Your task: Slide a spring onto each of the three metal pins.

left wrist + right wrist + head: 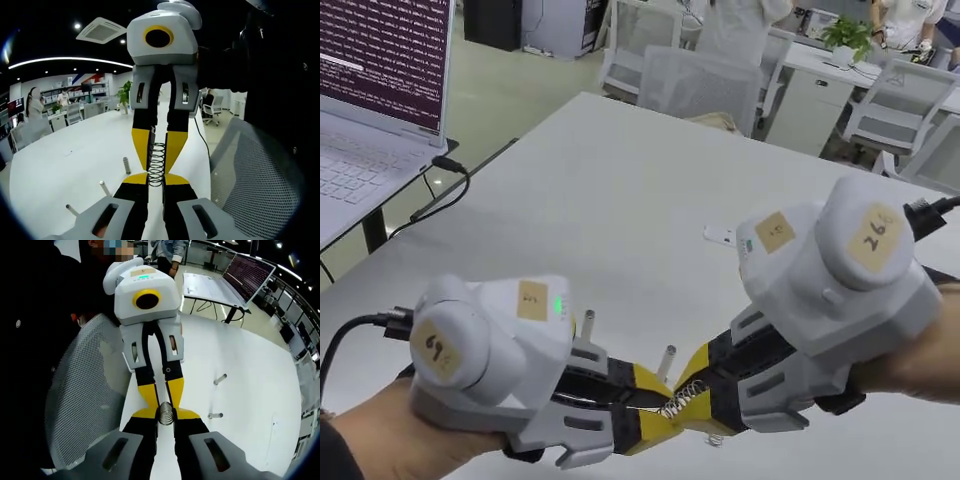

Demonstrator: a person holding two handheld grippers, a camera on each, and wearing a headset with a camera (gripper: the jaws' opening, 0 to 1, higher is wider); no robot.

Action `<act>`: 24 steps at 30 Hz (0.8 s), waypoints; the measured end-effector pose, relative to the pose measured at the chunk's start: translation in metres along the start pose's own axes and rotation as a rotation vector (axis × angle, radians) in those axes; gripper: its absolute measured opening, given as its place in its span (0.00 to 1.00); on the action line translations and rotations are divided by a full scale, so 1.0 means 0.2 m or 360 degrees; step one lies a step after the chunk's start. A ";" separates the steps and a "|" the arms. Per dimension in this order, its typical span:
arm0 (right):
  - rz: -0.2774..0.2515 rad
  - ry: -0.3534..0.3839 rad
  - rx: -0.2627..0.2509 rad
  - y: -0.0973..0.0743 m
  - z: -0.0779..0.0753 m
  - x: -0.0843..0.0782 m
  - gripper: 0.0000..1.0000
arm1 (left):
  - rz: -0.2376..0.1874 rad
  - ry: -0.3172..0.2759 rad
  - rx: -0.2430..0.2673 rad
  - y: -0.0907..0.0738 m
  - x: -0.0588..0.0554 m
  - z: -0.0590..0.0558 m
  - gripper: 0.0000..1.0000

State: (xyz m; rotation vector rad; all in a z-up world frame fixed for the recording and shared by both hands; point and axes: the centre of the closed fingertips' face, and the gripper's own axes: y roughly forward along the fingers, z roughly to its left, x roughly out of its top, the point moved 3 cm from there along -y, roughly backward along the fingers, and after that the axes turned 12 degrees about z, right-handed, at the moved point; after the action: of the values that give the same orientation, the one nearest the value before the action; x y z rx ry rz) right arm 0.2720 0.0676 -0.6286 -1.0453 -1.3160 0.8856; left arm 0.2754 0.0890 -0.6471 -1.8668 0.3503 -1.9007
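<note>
White table (620, 190) beneath gripped spring (682, 398), mesh chairs (695, 85) beyond

Overhead camera, two facing each other.
Head view looks down, close; gripper views stare nose to nose, sharing the spring (156, 165) at lower centre.
</note>
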 end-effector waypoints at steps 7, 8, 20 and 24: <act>0.0034 -0.0012 0.0016 0.01 0.00 0.00 0.08 | 0.0000 0.0003 -0.0005 0.01 -0.01 -0.01 0.02; 0.0039 -0.0015 0.0013 0.01 0.00 0.00 0.08 | -0.0001 0.0003 -0.0002 0.01 -0.01 -0.01 0.02; 0.0108 -0.0054 0.0016 0.00 -0.03 0.04 0.08 | 0.0014 -0.0032 0.0032 0.00 -0.03 0.02 0.05; 0.0113 -0.0052 0.0018 0.00 -0.04 0.05 0.08 | 0.0006 -0.0063 0.0040 -0.03 -0.06 0.03 0.07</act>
State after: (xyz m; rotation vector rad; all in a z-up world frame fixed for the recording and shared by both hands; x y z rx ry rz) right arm 0.2804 0.0758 -0.6257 -1.0782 -1.3064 0.9659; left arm 0.2804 0.0998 -0.6540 -1.8833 0.3159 -1.8546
